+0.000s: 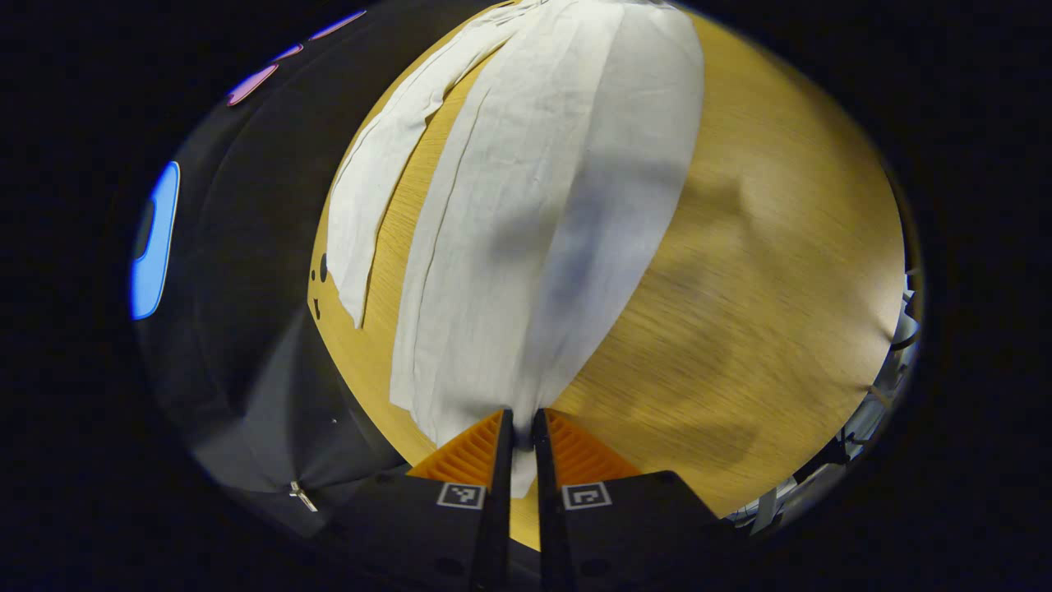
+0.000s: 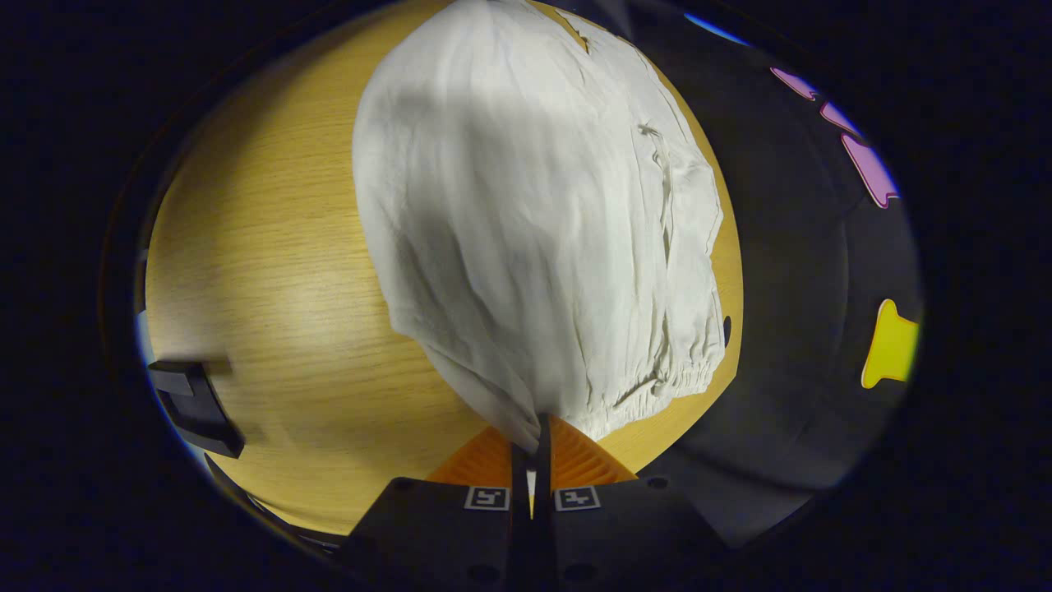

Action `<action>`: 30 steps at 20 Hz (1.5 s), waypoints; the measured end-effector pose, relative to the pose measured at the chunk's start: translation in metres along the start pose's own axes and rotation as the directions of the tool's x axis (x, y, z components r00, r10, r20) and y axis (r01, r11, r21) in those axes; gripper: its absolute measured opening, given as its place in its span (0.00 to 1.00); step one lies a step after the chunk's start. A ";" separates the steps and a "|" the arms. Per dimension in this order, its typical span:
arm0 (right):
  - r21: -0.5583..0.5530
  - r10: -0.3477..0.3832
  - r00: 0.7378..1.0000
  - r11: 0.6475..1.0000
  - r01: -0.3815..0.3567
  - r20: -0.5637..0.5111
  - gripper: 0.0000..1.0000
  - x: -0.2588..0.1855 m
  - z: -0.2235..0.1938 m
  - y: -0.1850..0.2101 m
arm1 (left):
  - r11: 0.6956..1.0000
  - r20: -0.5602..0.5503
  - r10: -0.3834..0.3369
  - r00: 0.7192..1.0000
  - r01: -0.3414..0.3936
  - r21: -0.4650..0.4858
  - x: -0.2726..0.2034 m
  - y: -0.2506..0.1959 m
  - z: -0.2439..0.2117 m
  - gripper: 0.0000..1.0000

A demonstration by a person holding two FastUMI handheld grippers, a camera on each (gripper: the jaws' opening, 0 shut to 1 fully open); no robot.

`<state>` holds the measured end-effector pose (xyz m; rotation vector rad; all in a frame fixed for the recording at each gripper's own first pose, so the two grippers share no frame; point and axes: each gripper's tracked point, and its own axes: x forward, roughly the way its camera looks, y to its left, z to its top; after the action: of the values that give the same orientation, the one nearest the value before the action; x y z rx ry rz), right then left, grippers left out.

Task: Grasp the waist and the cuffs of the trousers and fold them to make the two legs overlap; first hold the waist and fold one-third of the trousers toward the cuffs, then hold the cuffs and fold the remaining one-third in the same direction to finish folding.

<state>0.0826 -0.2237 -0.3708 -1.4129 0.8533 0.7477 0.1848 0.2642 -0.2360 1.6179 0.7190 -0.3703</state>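
White trousers (image 1: pixel 526 205) lie spread on the wooden table (image 1: pixel 781 271), legs not stacked yet. Left gripper (image 1: pixel 521 427) pinches a cuff, right gripper (image 2: pixel 536 436) pinches the elastic waist (image 2: pixel 657 382), probably so one leg can swing over the other.

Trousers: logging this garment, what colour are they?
Plain white trousers, best seen in the right gripper view.

trousers (image 1: pixel 534 189) on table (image 1: pixel 781 247) (flat)
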 end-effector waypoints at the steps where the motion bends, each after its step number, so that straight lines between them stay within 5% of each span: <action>1: 0.002 0.001 1.000 1.000 -0.001 0.003 0.05 0.000 0.000 0.000 | 1.000 -0.002 0.008 1.000 -0.008 0.002 0.000 0.000 -0.001 0.16; 10: 0.070 -0.022 1.000 0.997 0.022 -0.003 0.05 -0.003 -0.005 -0.008 | 0.992 0.008 0.099 0.995 -0.098 -0.085 -0.001 0.000 0.003 0.06; 22: 0.258 -0.224 0.974 0.943 0.208 0.032 0.05 -0.047 0.009 -0.085 | 0.968 0.108 0.213 0.971 -0.196 -0.155 -0.045 0.060 0.026 0.06; 26: 0.351 -0.275 0.960 0.905 0.240 0.054 0.05 -0.053 0.024 -0.126 | 0.954 0.132 0.266 0.955 -0.241 -0.176 -0.055 0.104 0.041 0.06; 30: 0.553 -0.332 0.941 0.796 0.246 0.059 0.05 -0.045 0.034 -0.168 | 0.921 0.167 0.331 0.929 -0.279 -0.274 -0.059 0.155 0.071 0.06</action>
<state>0.2053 -0.1932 -0.2469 -0.9292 0.6360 0.3291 0.2502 0.1748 -0.0940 1.4015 0.3261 -0.2090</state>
